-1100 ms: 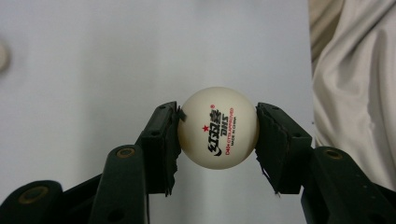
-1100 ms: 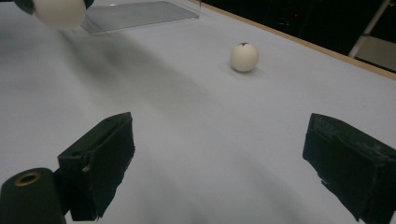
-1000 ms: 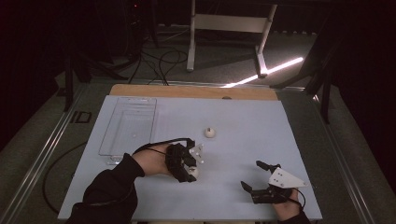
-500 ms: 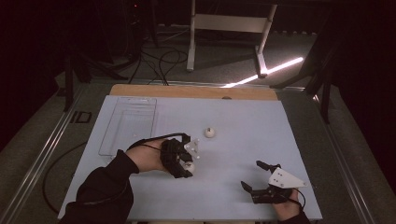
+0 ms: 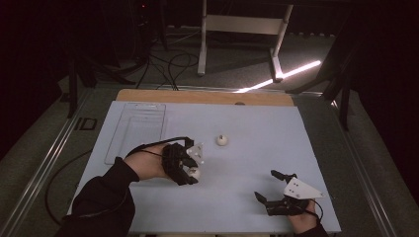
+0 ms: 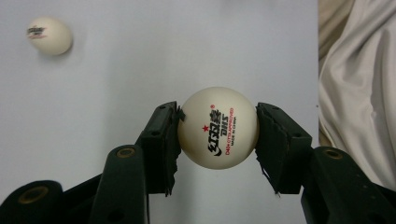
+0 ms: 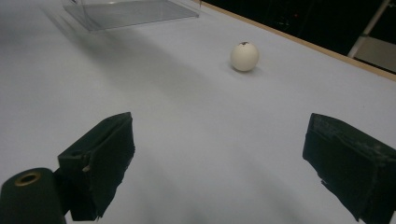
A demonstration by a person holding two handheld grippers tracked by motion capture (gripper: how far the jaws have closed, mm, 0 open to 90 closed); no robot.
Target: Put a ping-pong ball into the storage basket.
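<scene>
- Left gripper [image 5: 191,170]: sitting left of centre over the desk [image 5: 257,133] in the high view, its jaws clamping a white table tennis ball [image 6: 218,127] from both sides.
- Held ball: showing red and black print in the left gripper view, sitting between the two black pads [image 6: 168,140] and touching each; in the high view it is peeking out pale at the gripper's front end [image 5: 194,173].
- Second ball [image 5: 222,140]: resting free on the pale blue desk surface, near the left gripper on its far right side and apart from it; appearing in the right gripper view [image 7: 244,56] ahead of the jaws and in the left gripper view [image 6: 49,35] at upper left, blurred.
- Right gripper [image 5: 271,186]: lying low at the near right of the desk, jaws standing wide with nothing between them.
- Clear tray [image 5: 136,131]: lying at the far left of the desk, well apart from both balls.
- Person's left sleeve [image 5: 104,197]: dark, entering from the bottom edge.
</scene>
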